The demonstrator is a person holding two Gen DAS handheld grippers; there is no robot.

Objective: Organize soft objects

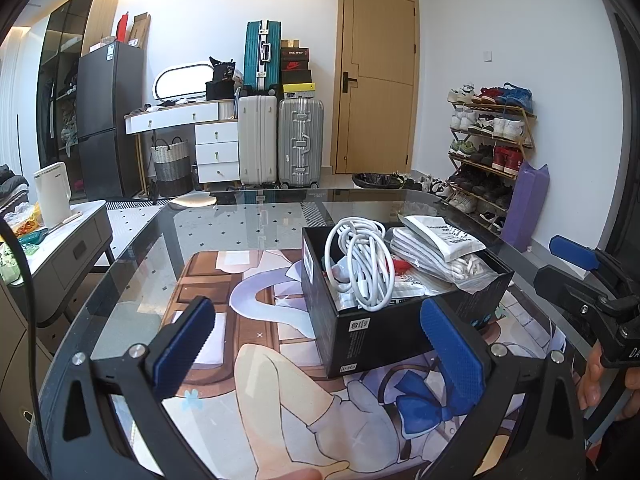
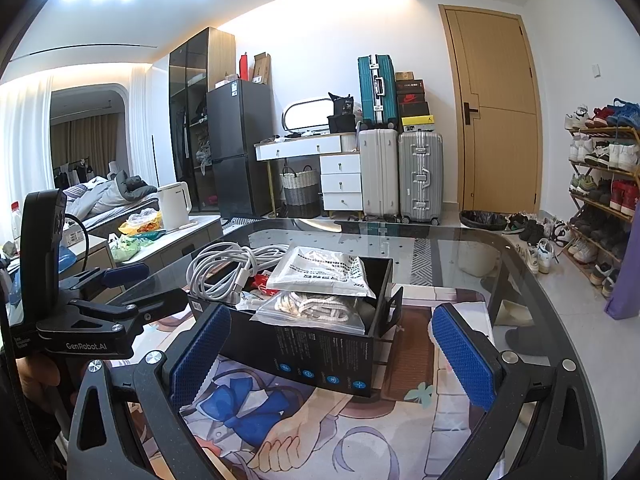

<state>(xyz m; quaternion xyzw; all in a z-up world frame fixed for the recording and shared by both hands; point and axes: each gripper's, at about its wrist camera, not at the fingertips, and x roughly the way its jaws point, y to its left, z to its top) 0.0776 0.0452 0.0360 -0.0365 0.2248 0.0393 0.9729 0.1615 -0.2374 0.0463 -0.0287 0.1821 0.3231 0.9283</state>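
Your glass tabletop (image 1: 248, 220) carries a printed mat (image 1: 280, 380), and on it sits the black box (image 1: 384, 332), open-topped. Inside lie a coiled white cable (image 1: 360, 264), folded white cloth (image 1: 416, 248) and bagged cord (image 2: 316, 308). Your left gripper (image 1: 316, 344) and right gripper (image 2: 332, 356) hover before it, jaws released and empty.

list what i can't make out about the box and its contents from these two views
- Bottom of the black box: hidden in both views under the white cable coil and plastic packets.
- Red item: mostly buried in both views.
- Packet print: too small to read in either view.
- Box's far side in the right wrist view: hidden by its contents.
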